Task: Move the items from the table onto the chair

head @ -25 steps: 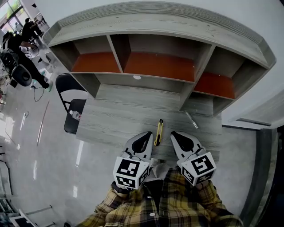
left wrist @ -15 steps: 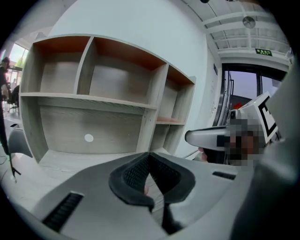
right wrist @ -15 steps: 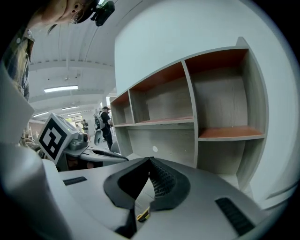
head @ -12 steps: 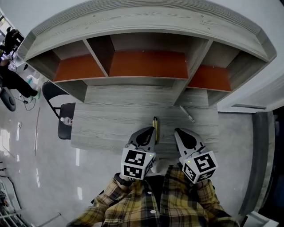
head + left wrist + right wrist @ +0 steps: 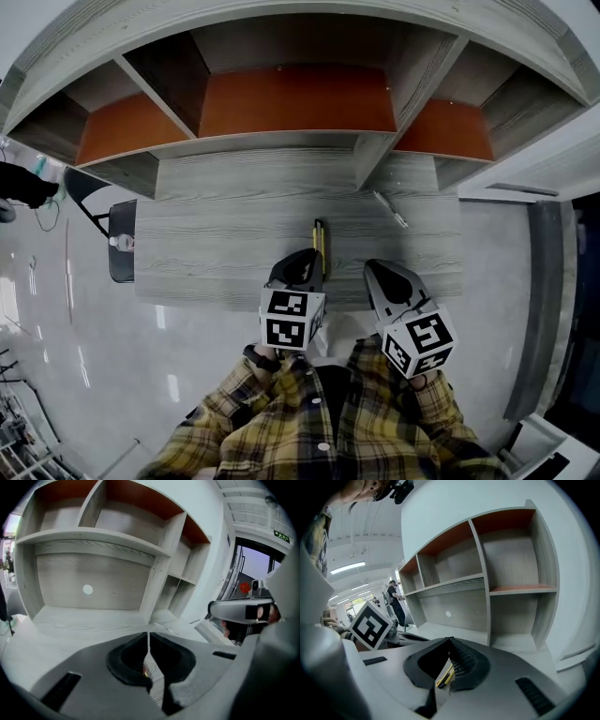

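Head view finds both tongs clenched and empty, left gripper [image 5: 306, 255] just beside the yellow utility knife [image 5: 319, 239], right gripper [image 5: 372, 268] near it, the knife lying on the table [image 5: 216, 253], evidently poised for pickup toward the chair [image 5: 122, 267].

Head view: steeply down onto table [image 5: 216, 246], shelves [image 5: 292, 101] at twelve o'clock. Gripper views: low, close, facing those same shelves.

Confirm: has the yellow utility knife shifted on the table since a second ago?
No. The yellow utility knife still lies near the front edge of the table, with the same gap to the slim silver item on its right; only the view shifted.
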`<move>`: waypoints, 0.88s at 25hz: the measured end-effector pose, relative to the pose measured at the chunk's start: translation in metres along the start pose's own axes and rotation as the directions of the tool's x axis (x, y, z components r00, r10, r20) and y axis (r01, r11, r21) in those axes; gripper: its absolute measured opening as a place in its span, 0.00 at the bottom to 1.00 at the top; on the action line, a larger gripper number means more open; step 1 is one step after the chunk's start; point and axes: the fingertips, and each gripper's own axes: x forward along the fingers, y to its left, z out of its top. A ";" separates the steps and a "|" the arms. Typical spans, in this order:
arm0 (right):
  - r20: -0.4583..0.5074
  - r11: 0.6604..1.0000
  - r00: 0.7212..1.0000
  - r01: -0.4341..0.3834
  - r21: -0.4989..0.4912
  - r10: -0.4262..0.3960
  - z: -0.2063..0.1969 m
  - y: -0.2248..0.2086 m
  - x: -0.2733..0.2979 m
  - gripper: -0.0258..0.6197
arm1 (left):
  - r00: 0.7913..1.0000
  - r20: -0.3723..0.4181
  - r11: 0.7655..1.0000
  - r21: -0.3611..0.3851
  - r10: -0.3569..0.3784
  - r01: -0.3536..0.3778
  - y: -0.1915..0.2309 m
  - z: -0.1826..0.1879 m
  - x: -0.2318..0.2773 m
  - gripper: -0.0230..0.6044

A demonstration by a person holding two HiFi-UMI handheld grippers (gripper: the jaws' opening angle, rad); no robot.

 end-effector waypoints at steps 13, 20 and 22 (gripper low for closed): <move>-0.112 0.989 0.993 0.049 0.141 -0.034 -0.058 -0.025 -0.006 0.07 | 0.980 -0.178 0.994 -0.044 0.086 -0.096 0.020 -0.085 0.080 0.38; -0.119 0.975 0.992 0.073 0.209 -0.049 -0.077 -0.040 -0.018 0.07 | 0.959 -0.226 0.984 -0.021 0.170 -0.179 0.030 -0.112 0.105 0.40; -0.113 0.972 0.992 0.076 0.221 -0.052 -0.079 -0.044 -0.021 0.07 | 0.951 -0.244 0.980 -0.013 0.192 -0.201 0.032 -0.120 0.107 0.40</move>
